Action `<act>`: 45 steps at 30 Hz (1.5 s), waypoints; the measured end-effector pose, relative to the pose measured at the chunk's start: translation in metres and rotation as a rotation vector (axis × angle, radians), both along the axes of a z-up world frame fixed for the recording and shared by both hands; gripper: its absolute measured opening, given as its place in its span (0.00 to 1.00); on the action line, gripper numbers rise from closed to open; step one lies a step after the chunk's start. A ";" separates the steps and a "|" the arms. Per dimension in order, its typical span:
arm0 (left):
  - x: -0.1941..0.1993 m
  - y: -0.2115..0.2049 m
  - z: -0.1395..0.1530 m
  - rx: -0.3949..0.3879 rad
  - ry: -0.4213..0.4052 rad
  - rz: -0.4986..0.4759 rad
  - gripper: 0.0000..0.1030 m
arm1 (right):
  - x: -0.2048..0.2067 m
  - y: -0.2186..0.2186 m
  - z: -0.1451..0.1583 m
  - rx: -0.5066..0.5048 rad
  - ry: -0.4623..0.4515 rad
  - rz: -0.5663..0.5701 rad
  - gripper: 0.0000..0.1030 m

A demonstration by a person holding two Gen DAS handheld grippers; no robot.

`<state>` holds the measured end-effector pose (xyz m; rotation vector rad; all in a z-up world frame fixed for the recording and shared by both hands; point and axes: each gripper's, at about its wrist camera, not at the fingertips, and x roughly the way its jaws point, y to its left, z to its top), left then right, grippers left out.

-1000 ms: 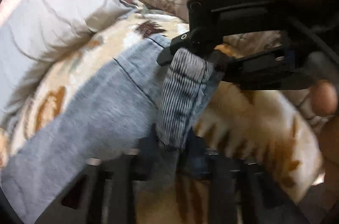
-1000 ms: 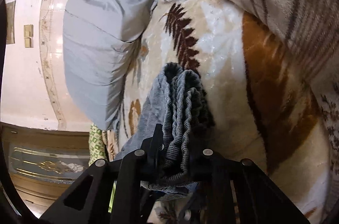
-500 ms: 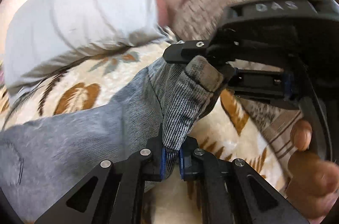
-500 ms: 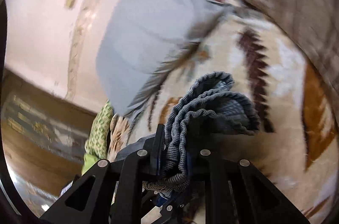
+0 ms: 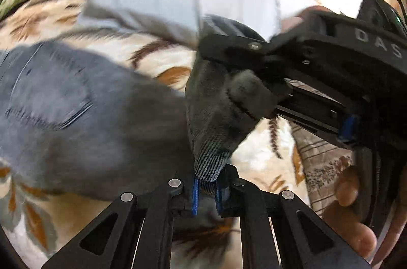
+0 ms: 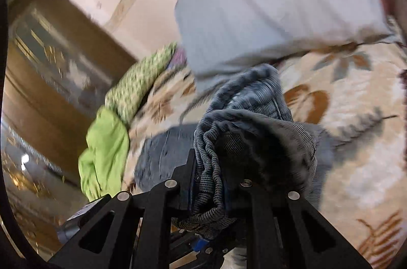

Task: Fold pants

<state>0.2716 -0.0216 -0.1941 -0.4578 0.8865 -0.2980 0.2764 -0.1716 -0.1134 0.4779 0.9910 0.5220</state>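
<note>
1. Grey ribbed pants [image 5: 84,116] lay on the leaf-patterned blanket [image 5: 162,57], one end lifted clear and strung between both tools.
2. Left gripper [image 5: 206,190] had its blue pads clamped on a ribbed hem, and cloth filled the gap between them.
3. Right gripper [image 6: 211,182] was pinched shut on a thick bunch of the elastic waistband, seen in the left view too at [image 5: 244,62].
4. Judging by that, the step in hand was carrying the held end across the rest of the garment for a fold.
5. Next move, I'd say, called for both hands to travel level together, lay the edge flat on the lower layer, then let go without dragging it.
6. Pale pillow [image 6: 274,4] sat close behind and green clothing [image 6: 106,141] lay at the bed's edge, so space was tight.
7. Writing: "DAS" showed on the right tool's body in the left view; the rest was cut off.
</note>
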 end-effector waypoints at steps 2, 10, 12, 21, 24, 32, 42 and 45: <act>0.005 0.018 -0.017 -0.012 0.058 0.021 0.08 | 0.008 0.024 -0.017 -0.016 0.036 0.038 0.15; 0.016 0.050 -0.074 -0.128 0.229 0.037 0.10 | 0.026 0.064 -0.086 -0.013 0.210 0.067 0.33; 0.015 0.049 -0.070 -0.123 0.229 0.031 0.15 | 0.018 0.054 -0.073 0.018 0.167 0.046 0.63; 0.007 0.087 -0.034 -0.148 0.314 0.069 0.36 | -0.012 -0.007 -0.052 0.017 0.125 -0.088 0.75; 0.004 0.101 -0.013 -0.132 0.285 0.099 0.38 | -0.012 -0.022 -0.065 0.038 0.178 -0.115 0.74; 0.029 0.076 0.010 0.102 0.182 -0.029 0.35 | 0.020 -0.006 -0.108 -0.033 0.345 -0.141 0.45; 0.015 0.071 -0.011 0.193 0.168 0.000 0.06 | 0.030 0.010 -0.129 -0.053 0.413 -0.173 0.06; 0.014 0.070 -0.013 0.188 0.179 0.006 0.03 | 0.029 0.009 -0.102 -0.051 0.343 -0.208 0.05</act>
